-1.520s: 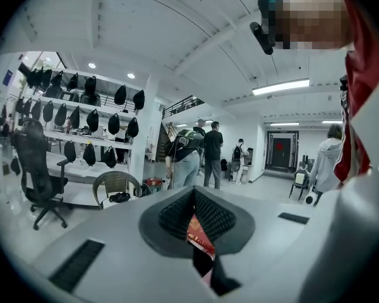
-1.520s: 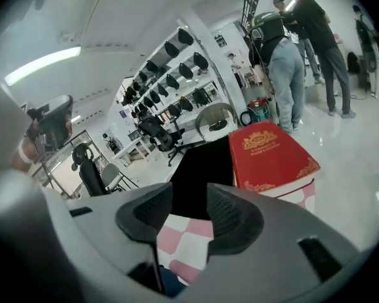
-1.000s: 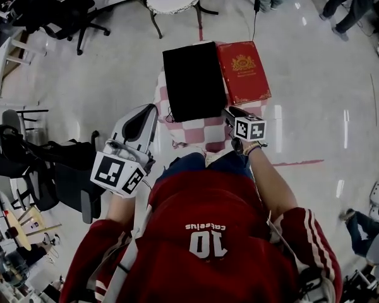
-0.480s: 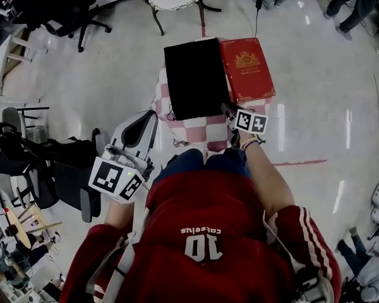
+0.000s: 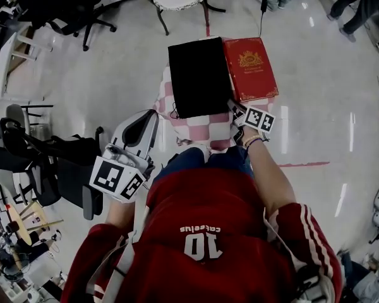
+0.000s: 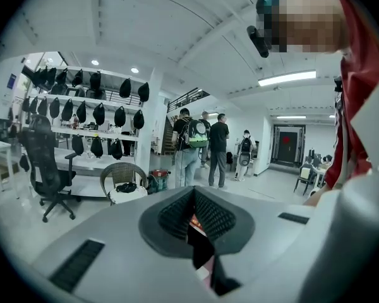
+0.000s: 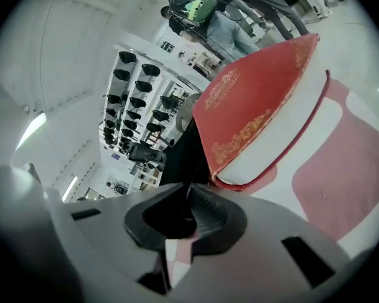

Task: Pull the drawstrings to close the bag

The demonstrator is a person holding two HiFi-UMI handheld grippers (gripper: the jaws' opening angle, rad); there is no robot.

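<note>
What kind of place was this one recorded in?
Probably a large open workshop or lab hall: wall shelves hung with black bags, a rolling office chair, people standing about.

The scene is brightly and evenly lit from above by a ceiling strip light seen in the left gripper view. Right of the red book, pale streaks of glare are thrown on the glossy floor. Just left of the book, the black bag is rendered as flat black without detail. Both gripper views are ringed by dark corners, and straight lines are bent towards their edges. The left gripper and right gripper are shown soft, out of focus.
</note>
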